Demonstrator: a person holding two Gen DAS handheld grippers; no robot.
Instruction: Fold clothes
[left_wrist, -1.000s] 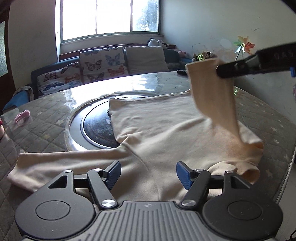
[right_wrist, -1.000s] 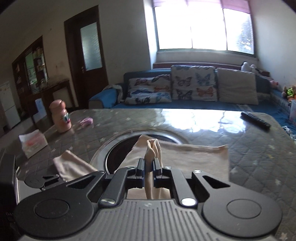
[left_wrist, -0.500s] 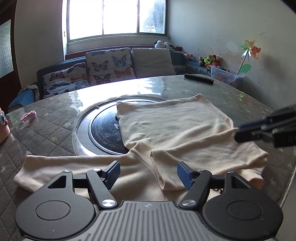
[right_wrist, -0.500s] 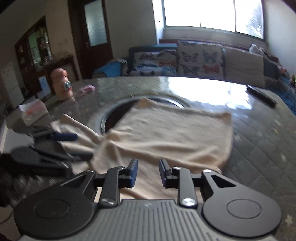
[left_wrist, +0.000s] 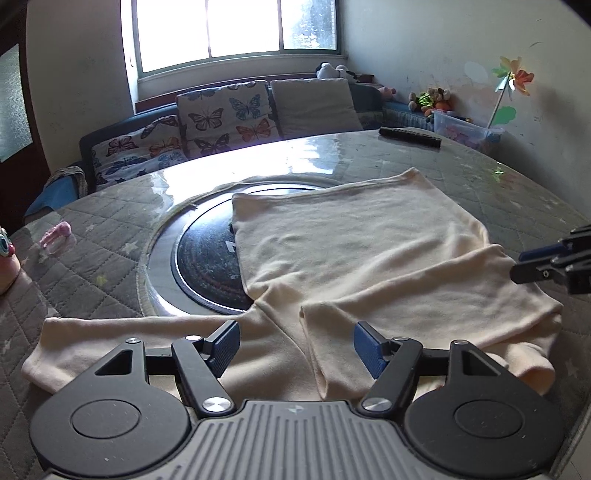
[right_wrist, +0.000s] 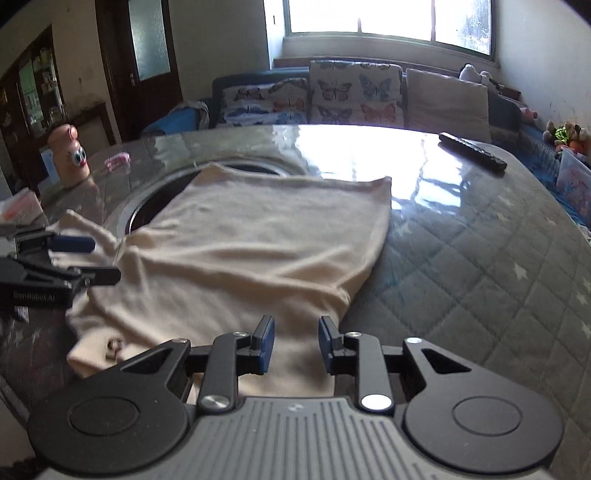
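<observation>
A cream long-sleeved top (left_wrist: 343, 254) lies spread on the round table, its body partly over the dark centre disc. One sleeve (left_wrist: 413, 299) is folded across the body; the other sleeve (left_wrist: 122, 336) stretches out flat to the left. My left gripper (left_wrist: 295, 345) is open just above the near edge of the top, nothing between its fingers. My right gripper (right_wrist: 296, 341) is open over the top's near side (right_wrist: 236, 266), holding nothing. The right gripper's tips (left_wrist: 532, 264) show at the right edge of the left wrist view; the left gripper (right_wrist: 77, 258) shows at the left of the right wrist view.
The table wears a grey quilted cover (right_wrist: 480, 266) under glass, with a dark turntable disc (left_wrist: 207, 269). A black remote (left_wrist: 410, 137) lies at the far edge, a pink item (left_wrist: 55, 233) and a peach bottle (right_wrist: 72, 155) on the left. A sofa with butterfly cushions (left_wrist: 221, 118) stands behind.
The right gripper carried the sleeve over the body, let it go and opened wider while drawing back. The sleeve now lies folded flat. The left gripper stayed open, nearly still.
</observation>
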